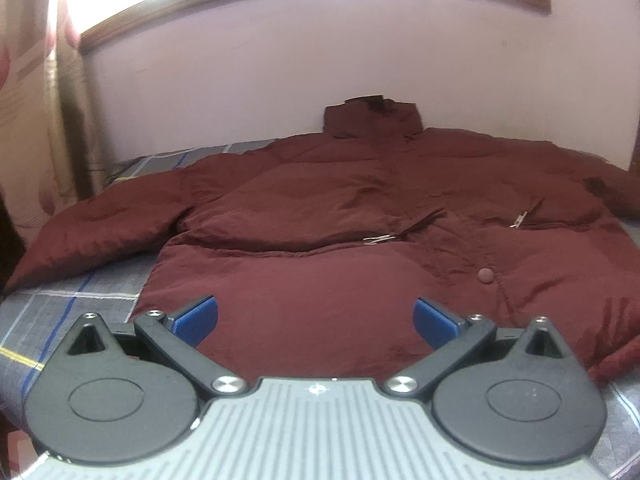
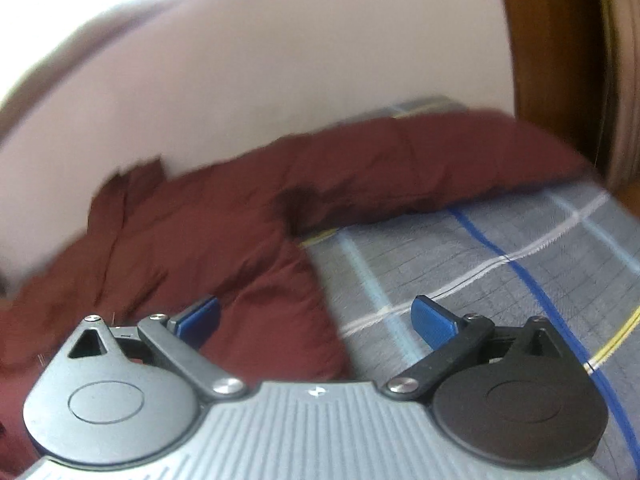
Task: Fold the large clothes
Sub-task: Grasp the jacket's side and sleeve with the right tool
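A large maroon puffer jacket [image 1: 340, 216] lies spread front up on the bed, collar toward the wall, both sleeves stretched out to the sides. My left gripper [image 1: 316, 320] is open and empty, just above the jacket's bottom hem near the middle. My right gripper [image 2: 316, 320] is open and empty, over the hem's right corner, with the jacket [image 2: 224, 240] to its left and its right sleeve [image 2: 440, 160] stretched across behind. The right wrist view is blurred.
The bed has a grey plaid sheet [image 2: 500, 264] with blue, white and yellow lines. A pale wall [image 1: 320, 60] with a wooden-framed window stands behind. A curtain [image 1: 36, 100] hangs at the left. A wooden frame [image 2: 552, 52] stands at the right.
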`<state>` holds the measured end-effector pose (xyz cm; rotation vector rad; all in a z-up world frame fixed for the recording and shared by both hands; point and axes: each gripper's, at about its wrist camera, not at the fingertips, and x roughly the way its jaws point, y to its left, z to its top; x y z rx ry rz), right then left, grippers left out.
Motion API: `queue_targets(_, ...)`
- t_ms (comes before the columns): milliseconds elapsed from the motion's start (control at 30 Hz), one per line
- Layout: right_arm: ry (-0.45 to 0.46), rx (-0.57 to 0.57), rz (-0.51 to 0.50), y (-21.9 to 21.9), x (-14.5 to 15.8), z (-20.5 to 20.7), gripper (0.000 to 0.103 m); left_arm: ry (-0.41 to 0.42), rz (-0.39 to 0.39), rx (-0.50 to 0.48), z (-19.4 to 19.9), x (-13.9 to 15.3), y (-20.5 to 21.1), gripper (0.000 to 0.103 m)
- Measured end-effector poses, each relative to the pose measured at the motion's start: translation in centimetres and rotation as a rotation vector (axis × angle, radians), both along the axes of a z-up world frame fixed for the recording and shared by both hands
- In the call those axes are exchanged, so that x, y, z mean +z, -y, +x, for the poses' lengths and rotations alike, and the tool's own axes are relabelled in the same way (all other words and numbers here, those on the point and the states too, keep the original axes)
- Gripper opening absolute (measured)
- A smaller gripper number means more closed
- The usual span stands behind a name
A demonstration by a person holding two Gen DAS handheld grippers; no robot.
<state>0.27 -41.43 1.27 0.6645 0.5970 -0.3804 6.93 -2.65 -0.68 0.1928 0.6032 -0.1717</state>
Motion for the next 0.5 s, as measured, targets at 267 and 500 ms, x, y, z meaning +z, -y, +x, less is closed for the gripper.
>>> queue_targets(267, 0.204, -0.338, 0.452, 15.5, -5.8, -5.0, 0.077, -0.080, -0.035, -0.011, 1.5, -0.6, 0.7, 0.103)
queue_targets(500, 0.312, -0.496, 0.562, 21.7, -8.1, -5.7, 0.059, -0.092, -0.027, -0.005, 2.5, -0.7, 1.6, 0.103)
